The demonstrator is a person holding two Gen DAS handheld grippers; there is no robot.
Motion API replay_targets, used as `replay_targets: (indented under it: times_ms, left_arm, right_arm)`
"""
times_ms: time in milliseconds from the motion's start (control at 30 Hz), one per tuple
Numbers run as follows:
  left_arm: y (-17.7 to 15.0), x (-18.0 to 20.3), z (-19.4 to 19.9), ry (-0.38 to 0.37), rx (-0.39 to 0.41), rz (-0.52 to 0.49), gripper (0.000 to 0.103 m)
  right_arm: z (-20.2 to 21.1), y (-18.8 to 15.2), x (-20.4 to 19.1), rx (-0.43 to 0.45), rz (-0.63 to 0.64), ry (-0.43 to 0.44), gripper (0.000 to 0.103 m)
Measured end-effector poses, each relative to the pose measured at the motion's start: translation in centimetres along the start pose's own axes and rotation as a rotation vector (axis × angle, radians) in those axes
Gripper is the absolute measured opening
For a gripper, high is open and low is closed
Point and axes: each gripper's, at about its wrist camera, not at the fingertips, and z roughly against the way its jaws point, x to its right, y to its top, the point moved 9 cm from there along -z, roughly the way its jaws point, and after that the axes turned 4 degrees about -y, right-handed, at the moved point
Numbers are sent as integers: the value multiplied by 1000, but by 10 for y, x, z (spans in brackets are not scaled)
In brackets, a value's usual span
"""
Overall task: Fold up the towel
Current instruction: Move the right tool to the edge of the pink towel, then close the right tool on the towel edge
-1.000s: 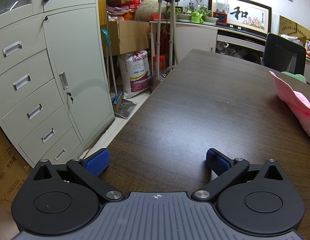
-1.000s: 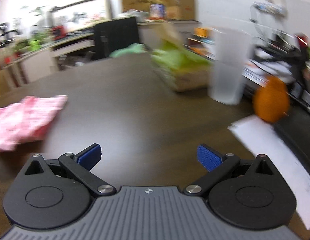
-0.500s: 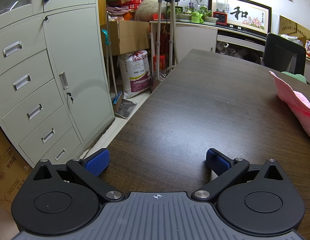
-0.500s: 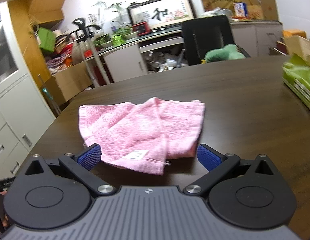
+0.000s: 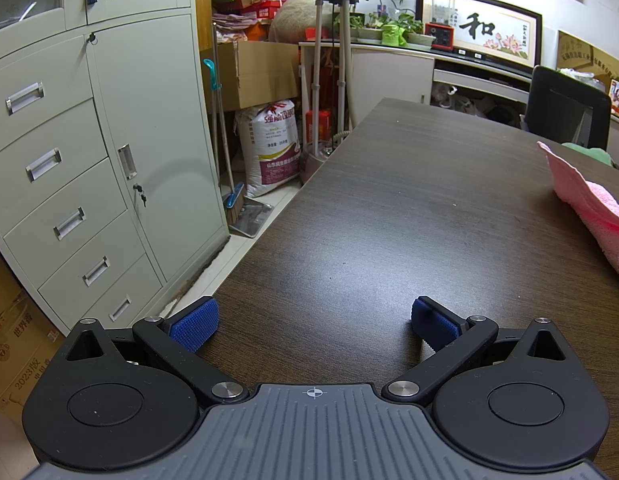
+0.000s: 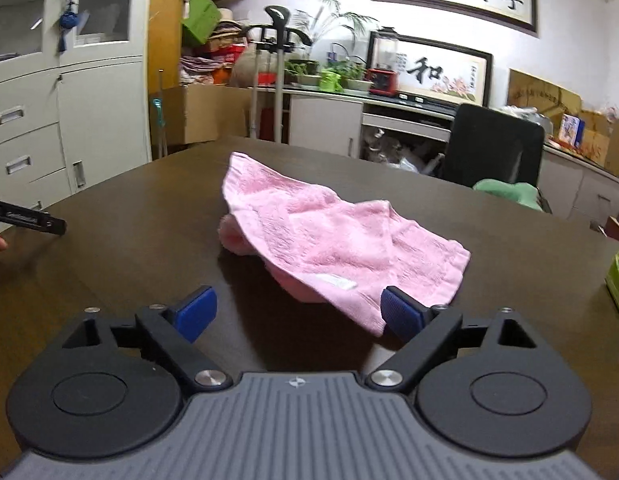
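Towel [image 6: 333, 240] newly nearer right tool [image 6: 299, 312], near edge hidden.

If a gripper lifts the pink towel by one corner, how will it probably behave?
The pink towel lies rumpled with soft folds, so it will likely droop and hang limp. Its fuzzy terry surface probably grips well rather than slipping. Being thin cloth, it seems light, and pushing it across the table would likely bunch it.

Both wrist cameras look low across the table [image 5: 389, 200], sharing the towel [image 6: 329, 240].
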Motion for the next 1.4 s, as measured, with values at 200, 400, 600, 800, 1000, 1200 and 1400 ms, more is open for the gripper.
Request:
replay_targets:
  times_ms: [200,400,600,800,1000,1200,1400]
  left_arm:
    - [0,0,0,0,0,0,103]
    - [0,0,0,4,0,2,103]
    - [0,0,0,4,0,2,103]
    - [0,1,0,8,0,6,103]
    - [2,13,-2,-9,0,-8,103]
    - [9,33,-11,-17,1,-18,103]
    - [20,69,-22,-79,-27,-42,103]
  right_arm:
    - [-5,1,6,27,-33,-14,91]
    - [-16,-2,6,18,-29,-19,89]
    - [-21,-4,3,9,-16,-8,75]
    - [-29,-8,2,-21,-5,1,58]
    - [-32,-9,0,-22,16,-14,55]
    - [-33,-12,2,-31,31,-35,46]
    - [-33,-13,5,-30,43,-50,40]
